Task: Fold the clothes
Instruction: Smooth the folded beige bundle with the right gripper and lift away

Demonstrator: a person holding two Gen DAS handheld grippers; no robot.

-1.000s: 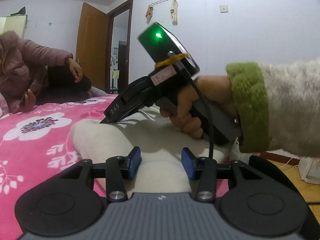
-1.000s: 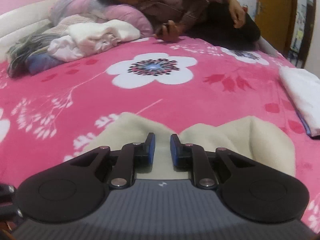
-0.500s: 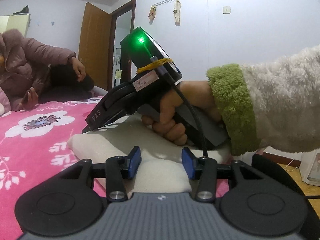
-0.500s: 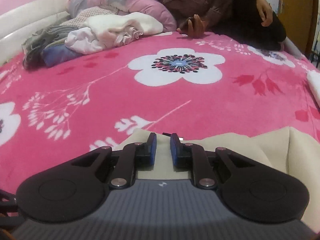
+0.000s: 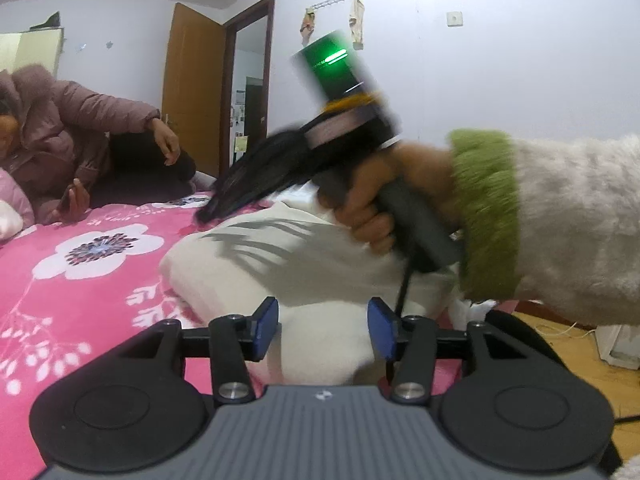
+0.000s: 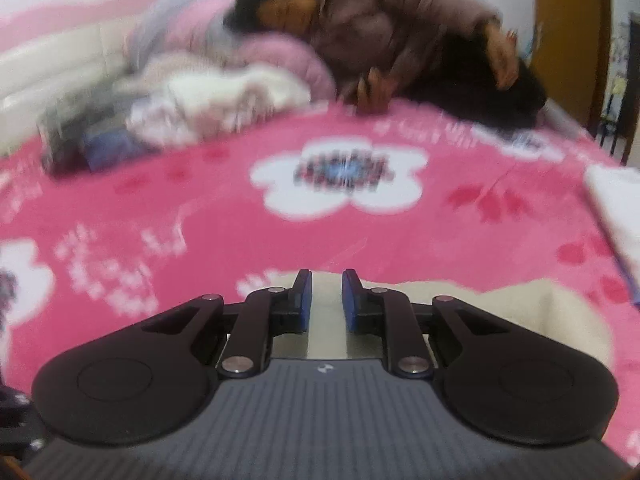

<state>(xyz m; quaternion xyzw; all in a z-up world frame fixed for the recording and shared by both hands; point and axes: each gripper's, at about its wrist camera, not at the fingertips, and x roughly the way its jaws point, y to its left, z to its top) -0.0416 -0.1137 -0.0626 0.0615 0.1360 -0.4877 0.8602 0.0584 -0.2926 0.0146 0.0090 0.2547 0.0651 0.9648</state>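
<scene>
- My left gripper point(image 5: 323, 326) has its jaws spread wide, with a fold of the cream garment point(image 5: 280, 264) lying between the blue pads point(image 5: 265, 322). The pads don't look to be touching the cloth on either side, so it's not pinching anything.
- My right gripper point(image 6: 323, 300) has its jaws pulled in to a narrow gap, with a strip of that same cream garment point(image 6: 520, 312) showing between them. I honestly can't tell if it's actually clamping the cloth or just sitting over it.
- The cream garment sits bunched up in a thick, soft fold on the pink floral blanket point(image 5: 72, 280), near the bed's edge on my side.
- From the left wrist view, my right hand point(image 5: 372, 200) is wrapped around the other gripper's handle, held above the garment. It's blurry, and a green light point(image 5: 336, 56) glows on top of the unit. My sleeve has a fuzzy green cuff point(image 5: 486, 212).
- Further back on the bed, a person in a puffy mauve jacket point(image 6: 384, 28) is lying on their side.
- Next to them there's a pile of other clothes point(image 6: 192, 112), pretty blurred in the right wrist view.
- Another white folded item point(image 6: 616, 208) lies at the right edge of the blanket.
</scene>
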